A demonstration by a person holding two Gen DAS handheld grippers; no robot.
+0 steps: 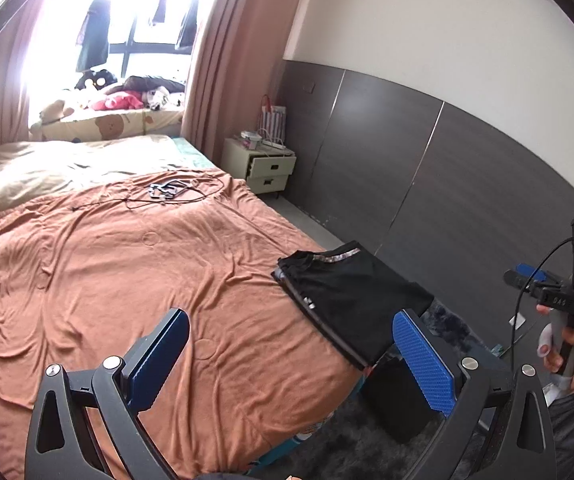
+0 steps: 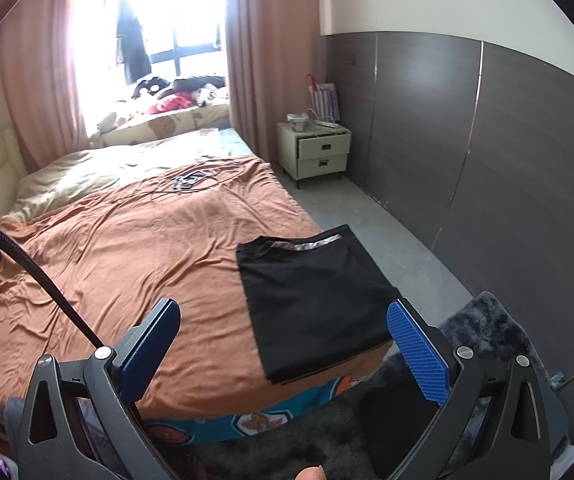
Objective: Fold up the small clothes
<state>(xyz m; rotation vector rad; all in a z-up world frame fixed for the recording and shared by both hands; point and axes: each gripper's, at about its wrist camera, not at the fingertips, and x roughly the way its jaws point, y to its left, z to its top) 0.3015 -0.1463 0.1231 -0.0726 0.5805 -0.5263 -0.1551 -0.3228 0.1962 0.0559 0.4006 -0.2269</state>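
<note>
- Blue-padded jaws of my left gripper (image 1: 291,360) stand wide apart with nothing between them; my right gripper (image 2: 283,346) is spread the same way, also holding nothing.
- Black folded garment (image 2: 315,304) lies flat at the bed's near right corner, at about one o'clock from my right gripper, its near edge overhanging the orange bedspread (image 2: 135,256).
- Its long axis runs from me toward twelve o'clock, patterned waistband at the far end.
- My right gripper looks nearer to it, I judge.
- Farther off, at eleven o'clock, a tangle of cable (image 2: 191,180) rests on the cover.
</note>
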